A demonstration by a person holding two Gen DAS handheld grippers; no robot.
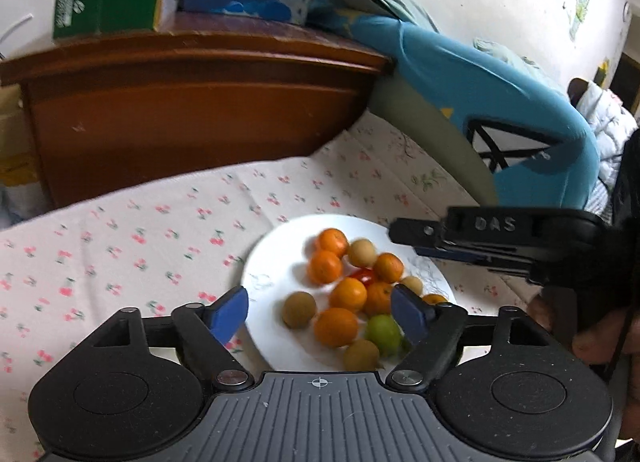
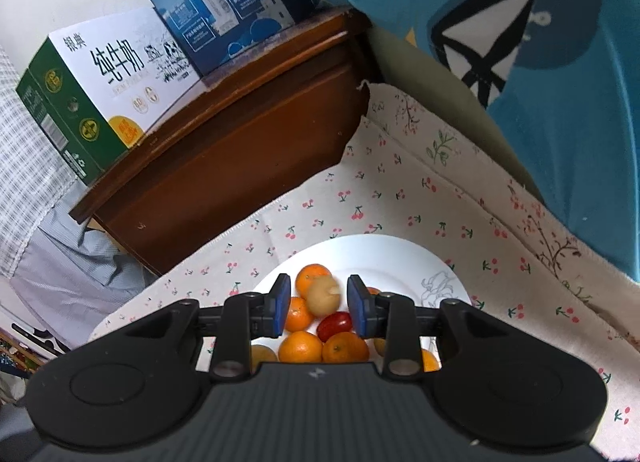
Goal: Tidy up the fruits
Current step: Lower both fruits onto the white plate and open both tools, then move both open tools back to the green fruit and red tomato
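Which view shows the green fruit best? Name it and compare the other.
The left wrist view. There the green fruit lies in plain sight near the front of the white plate, beside the left tool. In the right wrist view the right tool covers that part, so no green fruit shows.

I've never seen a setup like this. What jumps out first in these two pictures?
A white plate on the cherry-print cloth, heaped with small oranges, one green fruit and a red tomato. Both black grippers hover open over it: left gripper, right gripper.
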